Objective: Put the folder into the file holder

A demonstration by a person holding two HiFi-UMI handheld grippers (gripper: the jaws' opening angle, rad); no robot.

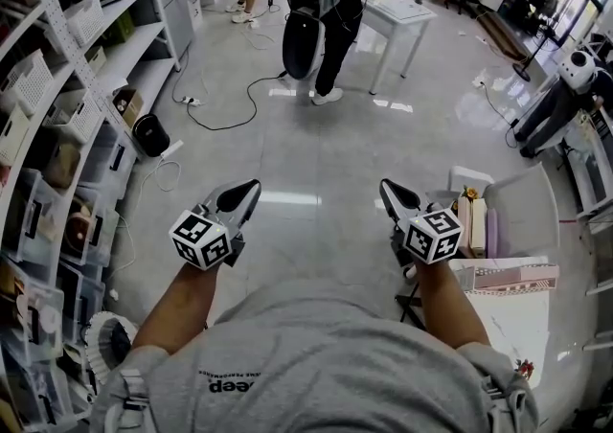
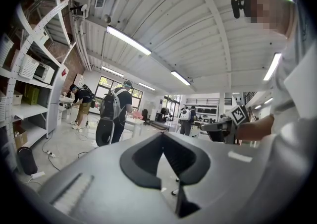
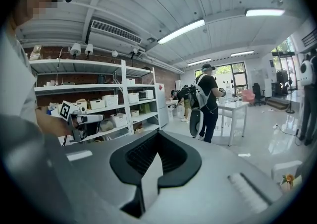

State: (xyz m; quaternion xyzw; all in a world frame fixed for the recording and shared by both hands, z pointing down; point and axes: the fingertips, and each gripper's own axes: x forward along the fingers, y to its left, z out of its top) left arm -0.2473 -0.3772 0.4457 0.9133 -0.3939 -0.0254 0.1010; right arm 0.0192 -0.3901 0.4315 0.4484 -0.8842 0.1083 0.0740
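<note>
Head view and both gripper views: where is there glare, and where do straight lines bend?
Head view: lamp reflections glare on the floor; the shelves bow. Left gripper view: a ceiling lamp is blown out, the corners black. Right gripper view: another ceiling lamp is blown out, and the shelves curve.

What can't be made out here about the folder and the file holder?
- file holder, head view: its left side sits behind the right gripper, so free slots cannot be counted.
- file holder, right gripper view: only a small corner shows at the lower right edge.
- pink folder, head view: its print is too small to read.
- Left gripper view: neither thing shows in it.
</note>
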